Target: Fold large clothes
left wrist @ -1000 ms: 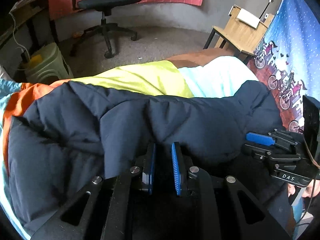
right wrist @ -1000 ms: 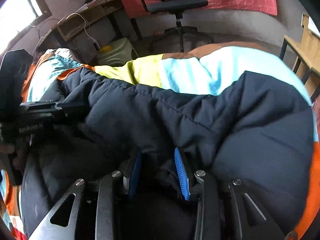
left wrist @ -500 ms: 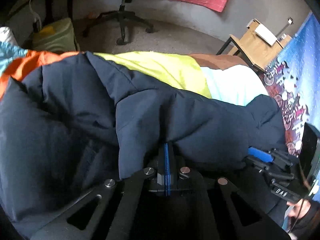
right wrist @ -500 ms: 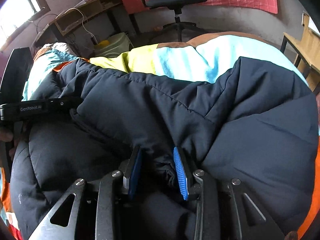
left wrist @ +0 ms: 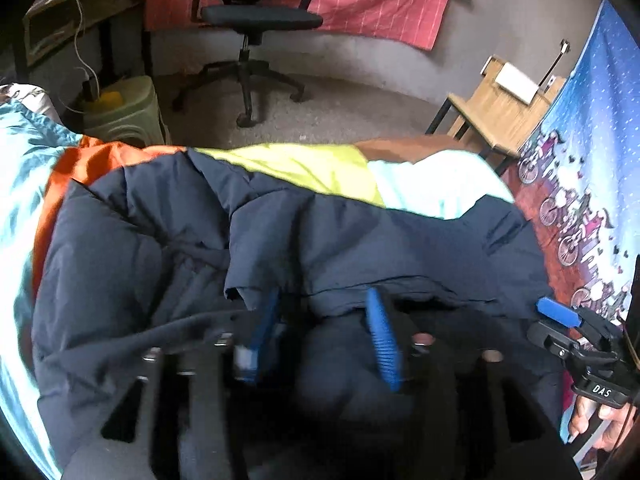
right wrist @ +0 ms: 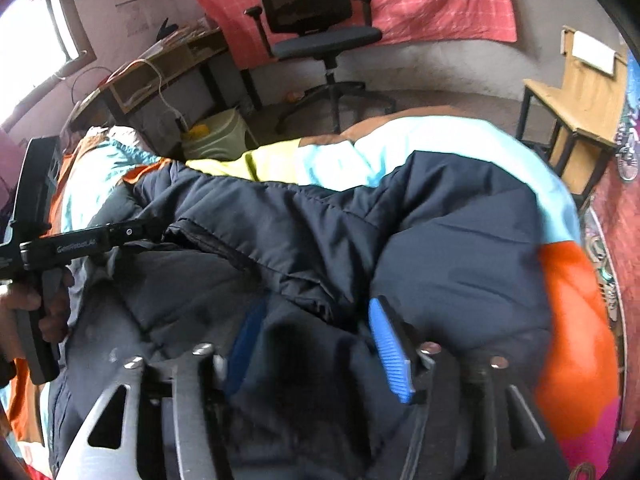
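Note:
A dark navy puffer jacket (left wrist: 400,248) lies folded over on a bed with a colour-block cover (left wrist: 304,168). In the left wrist view my left gripper (left wrist: 323,296) hangs just above the jacket's near folded edge. Its jaws are opening, and the hem droops loosely between the blue pads (left wrist: 382,340) without being pinched. The right gripper (left wrist: 560,320) shows at that view's right edge. In the right wrist view my right gripper (right wrist: 318,306) is also opening over a rumpled fold of the jacket (right wrist: 440,240), with its pads clear of the cloth. The left gripper (right wrist: 156,227) comes in from the left.
Beyond the bed stand a black office chair (left wrist: 256,20), a pale green bin (left wrist: 124,116) and a small wooden table (left wrist: 500,116). A desk (right wrist: 160,64) stands at the left. A blue bicycle-print cloth (left wrist: 580,200) hangs close on the right. A hand (right wrist: 28,300) holds the left gripper's handle.
Both grippers were closed on the jacket's fold. Now both have spread their jaws, let the cloth go and drawn back and up from it. The fold stays lying on the jacket.

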Tool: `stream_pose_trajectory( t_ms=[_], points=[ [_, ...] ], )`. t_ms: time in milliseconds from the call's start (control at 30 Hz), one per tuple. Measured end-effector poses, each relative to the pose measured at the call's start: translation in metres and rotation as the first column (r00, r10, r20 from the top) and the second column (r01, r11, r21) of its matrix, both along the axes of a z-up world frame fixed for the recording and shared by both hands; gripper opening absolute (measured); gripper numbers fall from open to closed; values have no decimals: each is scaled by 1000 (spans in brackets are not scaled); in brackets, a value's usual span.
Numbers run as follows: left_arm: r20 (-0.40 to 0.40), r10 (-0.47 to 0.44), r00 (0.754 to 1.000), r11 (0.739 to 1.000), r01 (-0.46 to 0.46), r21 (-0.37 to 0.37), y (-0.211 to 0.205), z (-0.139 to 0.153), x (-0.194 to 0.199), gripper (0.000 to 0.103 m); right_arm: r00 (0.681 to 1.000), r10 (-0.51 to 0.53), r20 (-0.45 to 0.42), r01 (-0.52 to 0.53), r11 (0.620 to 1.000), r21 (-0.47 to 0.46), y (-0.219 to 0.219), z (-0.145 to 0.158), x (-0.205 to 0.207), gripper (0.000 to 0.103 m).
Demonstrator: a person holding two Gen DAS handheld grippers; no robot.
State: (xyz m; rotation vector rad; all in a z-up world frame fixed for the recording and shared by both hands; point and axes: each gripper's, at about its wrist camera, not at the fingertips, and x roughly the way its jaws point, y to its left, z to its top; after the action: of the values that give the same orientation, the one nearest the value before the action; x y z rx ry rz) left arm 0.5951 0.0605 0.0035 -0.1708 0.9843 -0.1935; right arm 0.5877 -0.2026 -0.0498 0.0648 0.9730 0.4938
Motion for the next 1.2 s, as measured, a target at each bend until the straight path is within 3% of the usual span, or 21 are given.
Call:
stream_pose_trajectory(
  t_ms=[67,167,267,300,367,500,867,1200],
  points=[
    [28,17,999,1000,-16,-5,1,9,-8,62,1000,-23,15,23,1000,-4,-4,10,-8,67],
    [52,33,998,999,-31,-41,3,23,-25,67,997,-54,51,54,998,18,-10,28,-22,81],
    [78,39,996,999,-37,-28,1,39,-46,72,992,-94,83,90,995,54,-14,44,-36,92],
    [89,39,995,999,-38,-20,1,44,-53,78,990,-108,89,103,993,63,-13,48,-39,97],
    [128,57,990,998,-55,-17,0,54,-69,99,985,-139,102,131,988,78,-13,56,-51,100],
    [162,84,983,996,-77,-48,7,70,-103,101,979,-162,121,155,986,65,-7,69,-74,103],
    [254,68,965,993,-90,76,5,97,-205,101,960,-203,193,189,978,91,-4,106,-157,103],
    [278,45,960,997,-62,55,2,113,-279,101,953,-191,234,189,981,32,1,131,-247,103]
  ],
)
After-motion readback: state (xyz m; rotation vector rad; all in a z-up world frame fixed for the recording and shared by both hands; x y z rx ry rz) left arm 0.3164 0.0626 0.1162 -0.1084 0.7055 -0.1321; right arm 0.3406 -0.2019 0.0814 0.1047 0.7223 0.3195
